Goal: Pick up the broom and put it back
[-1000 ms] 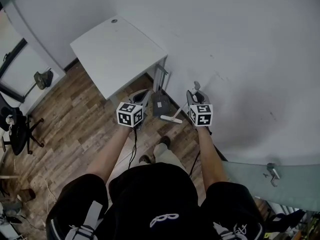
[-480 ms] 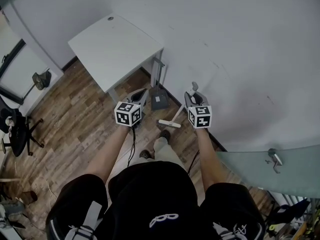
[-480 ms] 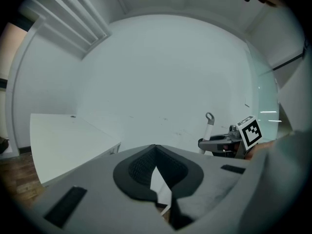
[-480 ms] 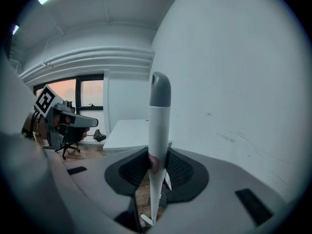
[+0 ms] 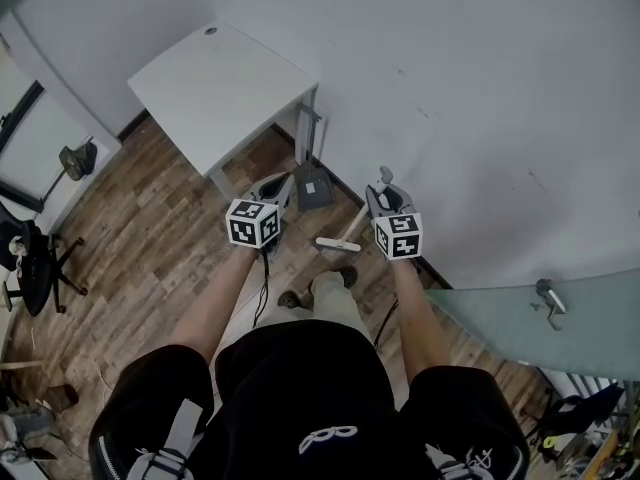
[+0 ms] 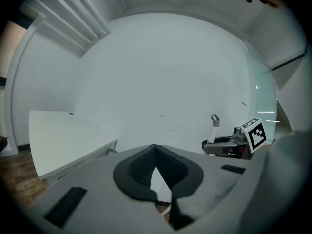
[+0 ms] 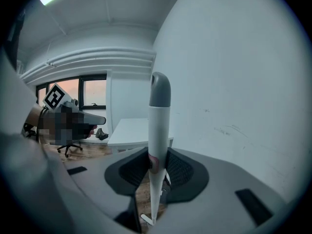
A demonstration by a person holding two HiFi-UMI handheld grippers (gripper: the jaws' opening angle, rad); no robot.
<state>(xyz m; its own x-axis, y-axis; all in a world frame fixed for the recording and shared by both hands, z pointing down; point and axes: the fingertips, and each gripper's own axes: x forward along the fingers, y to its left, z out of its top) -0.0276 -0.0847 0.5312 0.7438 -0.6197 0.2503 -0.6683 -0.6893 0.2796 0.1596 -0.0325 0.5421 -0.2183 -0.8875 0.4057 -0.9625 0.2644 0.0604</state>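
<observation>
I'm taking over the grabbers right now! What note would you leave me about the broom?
The right gripper has its jaws shut on the broom, grey cap up, near the wall.
The left gripper has its jaws together and is empty.
The dustpan sits on the floor by the desk leg.
Done: broom gripped. Left: put it back, probably beside the dustpan.
</observation>
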